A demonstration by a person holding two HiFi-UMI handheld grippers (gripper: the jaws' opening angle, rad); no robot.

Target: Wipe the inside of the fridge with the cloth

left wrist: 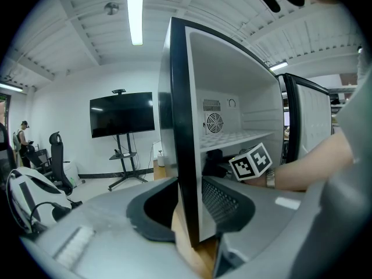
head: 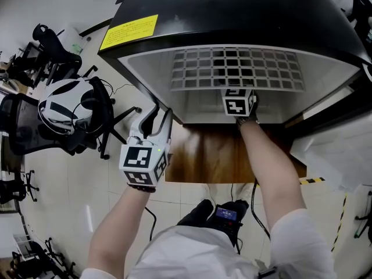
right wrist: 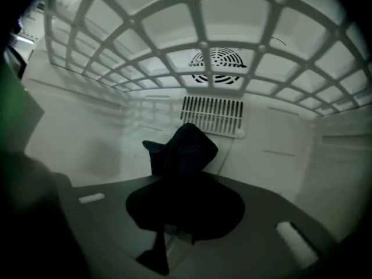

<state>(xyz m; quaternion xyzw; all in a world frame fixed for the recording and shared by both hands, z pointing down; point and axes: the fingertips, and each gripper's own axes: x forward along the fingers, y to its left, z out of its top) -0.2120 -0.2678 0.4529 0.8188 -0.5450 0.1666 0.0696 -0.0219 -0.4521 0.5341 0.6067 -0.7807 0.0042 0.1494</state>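
Right gripper [right wrist: 185,205], inside the fridge [head: 232,16] beneath the shelf [right wrist: 203,42], clamps the dark cloth [right wrist: 186,153]; left gripper [left wrist: 189,214] clamps the fridge's side wall [left wrist: 180,127].

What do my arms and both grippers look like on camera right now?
The left gripper and right gripper have grey bodies; the left jaws have dark perforated pads. Each carries a white cube with black square markers; the left one shows a small green light. You wear short white sleeves and a wristwatch on the right arm.
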